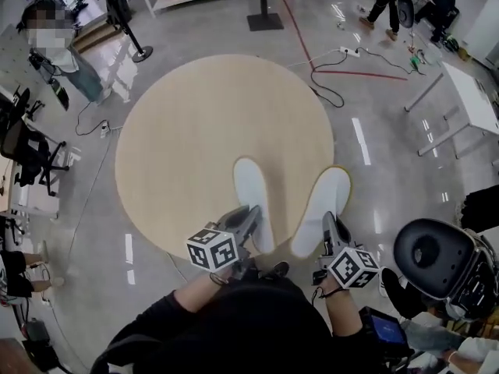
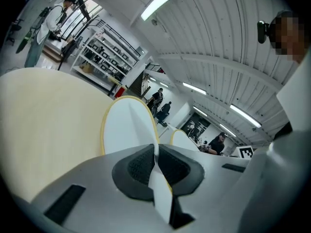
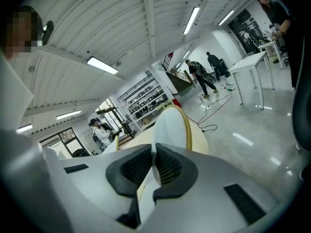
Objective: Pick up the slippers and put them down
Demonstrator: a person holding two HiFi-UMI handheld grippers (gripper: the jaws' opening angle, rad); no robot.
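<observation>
Left tongs (image 1: 248, 218): clamped shut on left slipper (image 1: 251, 185), thin near edge. Right tongs (image 1: 329, 226): likewise shut on right slipper (image 1: 327, 197). Risk judged: edge pulled free, slipper dropped past tabletop (image 1: 195, 131) rim.

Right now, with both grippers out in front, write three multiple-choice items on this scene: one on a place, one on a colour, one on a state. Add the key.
1. Where is the left slipper?
A. on the floor
B. over the round table
C. on a chair

2. What colour is the right slipper?
A. white with a yellow rim
B. black
C. red

3. How do the jaws of the left gripper stand?
A. wide apart, empty
B. shut on a cable
C. shut on the left slipper's edge

Key:
1 B: the head view shows it against the tabletop.
2 A: the right gripper view shows its yellow rim.
3 C: the left gripper view shows the jaws pinching the white edge.
</observation>
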